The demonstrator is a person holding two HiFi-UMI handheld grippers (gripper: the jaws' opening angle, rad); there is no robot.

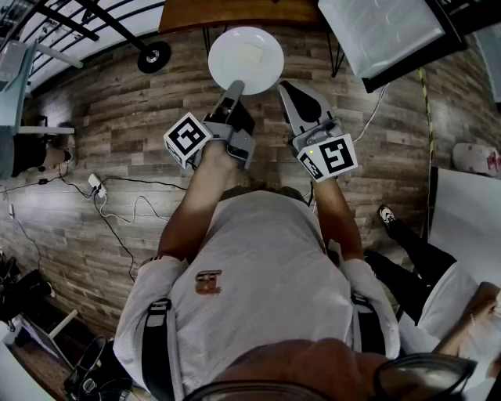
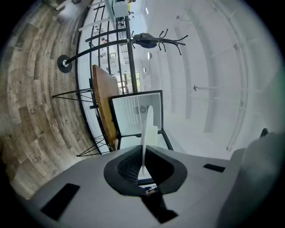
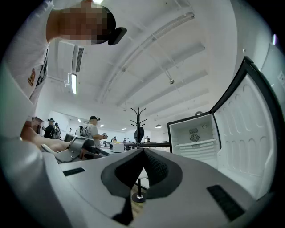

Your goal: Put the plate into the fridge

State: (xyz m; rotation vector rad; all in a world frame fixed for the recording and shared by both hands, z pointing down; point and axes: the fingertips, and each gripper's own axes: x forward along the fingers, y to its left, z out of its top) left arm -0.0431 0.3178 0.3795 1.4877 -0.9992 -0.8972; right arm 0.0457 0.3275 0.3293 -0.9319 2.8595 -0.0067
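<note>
In the head view the white plate (image 1: 246, 59) is held out in front of me over the wood floor, my left gripper (image 1: 232, 92) shut on its near rim. The left gripper view shows the plate (image 2: 147, 124) edge-on and upright between the jaws of that gripper (image 2: 143, 155), with the open fridge (image 2: 138, 111) straight ahead. My right gripper (image 1: 294, 95) is beside the plate, apart from it. Its jaws (image 3: 144, 150) are shut with nothing between them. The fridge's white inside (image 3: 195, 136) and its open door (image 3: 251, 129) stand to the right.
A wooden table (image 1: 235, 12) stands just beyond the plate, to the left of the fridge door (image 1: 383, 31). A coat rack's base (image 1: 154, 56) is at the far left. Cables (image 1: 98, 188) lie on the floor to my left. Another person (image 1: 462, 313) is close at my right.
</note>
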